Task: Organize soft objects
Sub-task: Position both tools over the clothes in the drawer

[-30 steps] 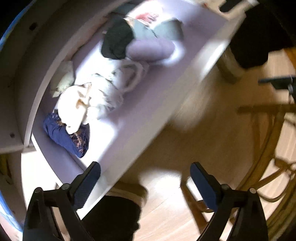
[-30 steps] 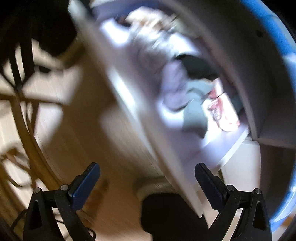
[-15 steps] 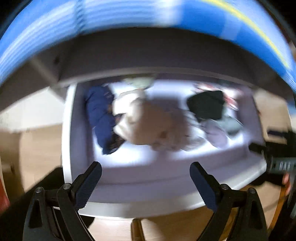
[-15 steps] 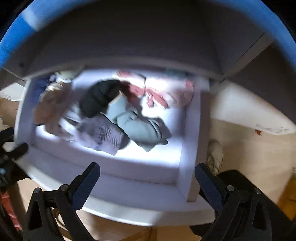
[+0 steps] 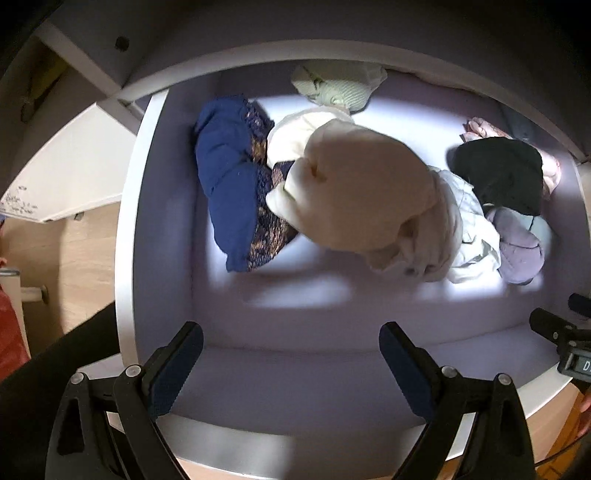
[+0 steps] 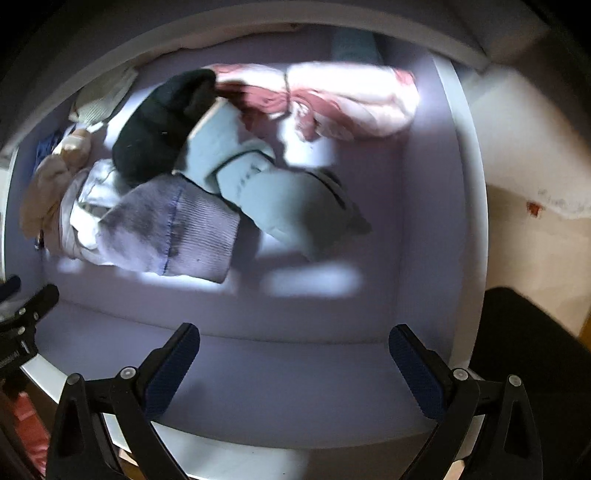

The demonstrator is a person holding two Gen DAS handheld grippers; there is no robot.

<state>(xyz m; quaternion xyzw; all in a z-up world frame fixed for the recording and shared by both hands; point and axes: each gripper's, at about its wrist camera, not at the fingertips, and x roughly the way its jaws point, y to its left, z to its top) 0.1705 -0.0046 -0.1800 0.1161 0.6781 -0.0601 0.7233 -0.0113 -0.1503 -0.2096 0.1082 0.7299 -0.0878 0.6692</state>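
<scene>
A white open drawer (image 5: pixel 127 206) holds rolled soft garments. In the left wrist view a navy patterned bundle (image 5: pixel 229 184) lies at its left, a cream bundle (image 5: pixel 362 192) in the middle, a pale green knit (image 5: pixel 336 92) at the back, a black roll (image 5: pixel 502 173) and a lilac roll (image 5: pixel 521 251) at the right. The right wrist view shows the black roll (image 6: pixel 159 129), a grey-lilac sock roll (image 6: pixel 173 229), light teal pieces (image 6: pixel 284 199) and a pink cloth (image 6: pixel 351 99). My left gripper (image 5: pixel 291 358) and my right gripper (image 6: pixel 295 362) both hover open above the drawer's front wall, empty.
The drawer's front wall (image 5: pixel 314 387) runs just under both grippers. A cabinet shelf (image 5: pixel 332 33) overhangs the drawer's back. Wooden floor (image 5: pixel 48 258) lies to the left and floor with a white wall base (image 6: pixel 535 236) to the right. The person's dark clothing (image 6: pixel 535 369) shows at the lower right.
Both grippers swung from a slanted side view over the floor to face the drawer squarely from the front and came closer. The clothes have not moved.
</scene>
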